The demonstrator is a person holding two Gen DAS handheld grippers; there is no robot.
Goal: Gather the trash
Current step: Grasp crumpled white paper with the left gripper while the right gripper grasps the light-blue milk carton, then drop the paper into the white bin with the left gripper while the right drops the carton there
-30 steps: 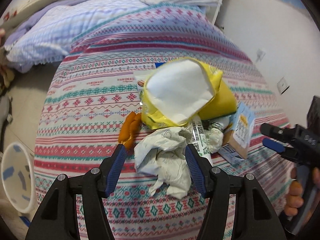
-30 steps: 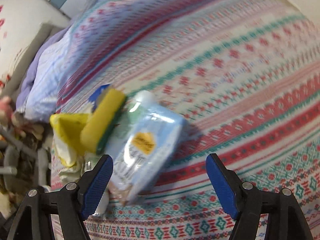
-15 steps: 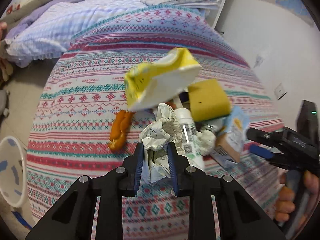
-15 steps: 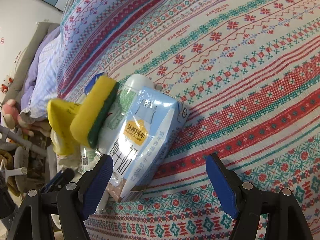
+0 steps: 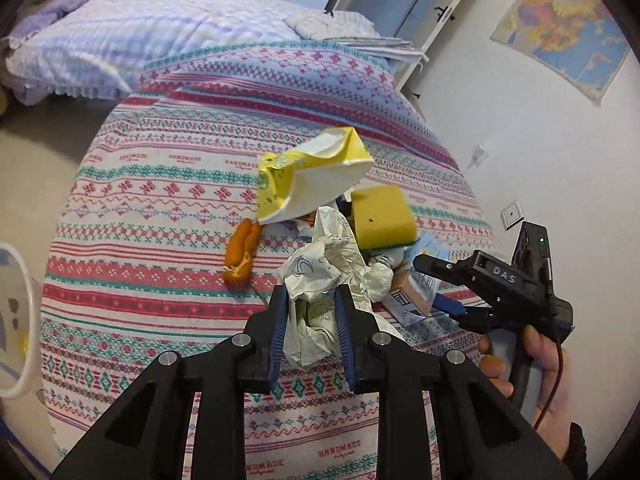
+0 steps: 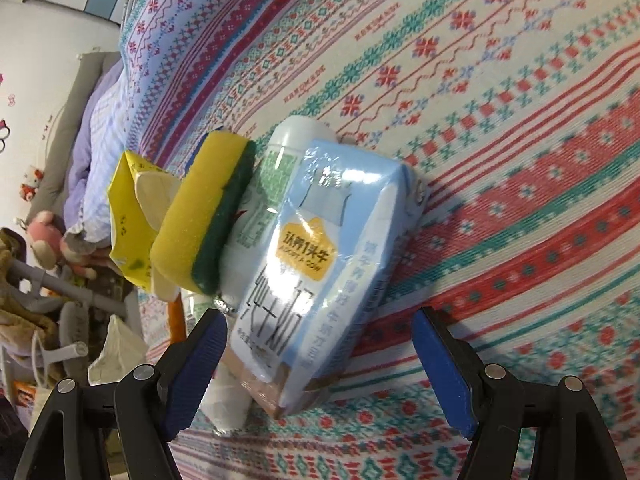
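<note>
A heap of trash lies on the patterned bedspread (image 5: 160, 200). My left gripper (image 5: 311, 300) is shut on a crumpled white paper wad (image 5: 320, 276) and holds it just above the bed. Beyond it lie a yellow wrapper (image 5: 312, 176), a yellow sponge (image 5: 382, 216), an orange peel (image 5: 240, 256) and a light blue milk carton (image 5: 412, 292). My right gripper (image 6: 316, 344) is open, its fingers on either side of the milk carton (image 6: 320, 264). The sponge (image 6: 200, 216), a white bottle (image 6: 276, 168) and the wrapper (image 6: 132, 216) lie left of the carton.
A white bin (image 5: 16, 312) stands on the floor left of the bed. A lilac quilt (image 5: 140, 40) covers the bed's far end. A white wall (image 5: 540, 140) runs along the bed's right side. Plush toys (image 6: 44, 236) and clutter sit beside the bed.
My left gripper shut on the paper wad and lifted it a little. My right gripper moved closer to the milk carton, staying open.
</note>
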